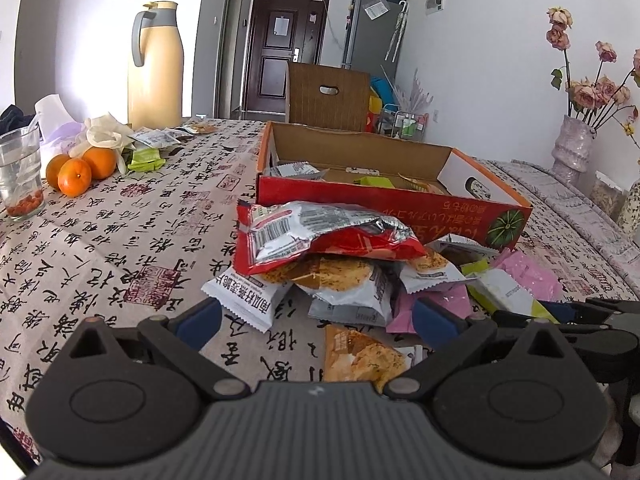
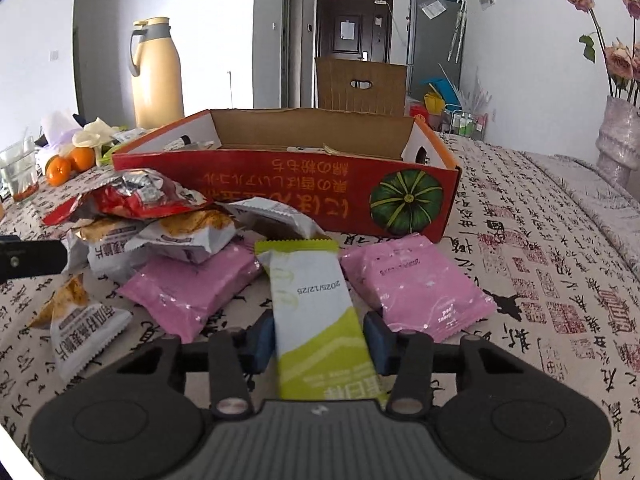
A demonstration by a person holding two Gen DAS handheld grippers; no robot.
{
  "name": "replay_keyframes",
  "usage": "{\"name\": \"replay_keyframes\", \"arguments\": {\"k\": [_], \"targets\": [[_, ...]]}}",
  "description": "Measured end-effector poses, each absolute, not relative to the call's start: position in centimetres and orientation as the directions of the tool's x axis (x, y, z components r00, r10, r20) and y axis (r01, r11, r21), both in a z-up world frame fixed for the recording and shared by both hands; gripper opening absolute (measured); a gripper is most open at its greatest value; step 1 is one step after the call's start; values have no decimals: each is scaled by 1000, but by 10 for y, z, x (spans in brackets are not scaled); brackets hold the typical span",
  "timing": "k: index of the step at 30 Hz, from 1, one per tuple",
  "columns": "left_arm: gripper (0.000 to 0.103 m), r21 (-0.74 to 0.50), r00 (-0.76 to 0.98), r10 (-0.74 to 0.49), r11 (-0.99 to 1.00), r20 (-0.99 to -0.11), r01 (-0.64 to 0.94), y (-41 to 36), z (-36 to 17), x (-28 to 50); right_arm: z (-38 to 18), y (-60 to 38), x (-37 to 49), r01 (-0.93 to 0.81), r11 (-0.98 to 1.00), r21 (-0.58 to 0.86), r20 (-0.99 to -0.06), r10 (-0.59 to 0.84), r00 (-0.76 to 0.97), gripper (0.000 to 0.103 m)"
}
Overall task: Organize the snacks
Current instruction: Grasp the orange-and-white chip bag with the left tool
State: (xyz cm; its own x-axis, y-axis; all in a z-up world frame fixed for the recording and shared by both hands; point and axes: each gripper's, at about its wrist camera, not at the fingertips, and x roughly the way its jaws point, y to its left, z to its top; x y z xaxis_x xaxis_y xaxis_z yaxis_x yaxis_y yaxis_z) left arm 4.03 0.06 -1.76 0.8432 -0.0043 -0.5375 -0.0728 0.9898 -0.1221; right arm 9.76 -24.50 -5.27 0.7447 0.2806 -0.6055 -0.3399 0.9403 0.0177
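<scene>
The right gripper [image 2: 320, 342] has its blue pads against both edges of a green-and-white snack packet [image 2: 310, 304], gripping it; the packet's upside-down print reads "2025/12/25". It lies on the calligraphy-printed tablecloth [image 2: 540, 280] between two pink packets [image 2: 416, 280], just in front of the red cardboard box [image 2: 288, 196], whose front wall bears inverted yellow characters and a green pumpkin picture. Left of it, a heap of grey cracker packets [image 2: 188, 236] sits under a red-and-silver bag [image 2: 132, 196]; their Chinese lettering is too distorted to read reliably. The left gripper [image 1: 320, 314] stands wide open near this heap, nothing between its pads. Inside the box a few small packets [image 1: 296, 170] show. Further off stand a cream thermos jug [image 1: 156, 68], oranges [image 1: 76, 172], a glass [image 1: 20, 172] and a vase of dried roses [image 1: 572, 148].
</scene>
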Motion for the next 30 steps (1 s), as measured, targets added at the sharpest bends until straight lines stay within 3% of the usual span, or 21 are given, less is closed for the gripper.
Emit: {"name": "replay_keyframes", "arguments": {"k": [12,30], "targets": [[103,-123,843,-10,990,-538,-67,0,-16,34,-52,-246,92,-332,942,41,-586,292,756,35],[103,-88,822,-42,996,-568,-11,-24,-18,36,-29,-259,53,-301,950,87,-450,307,839,34]]}}
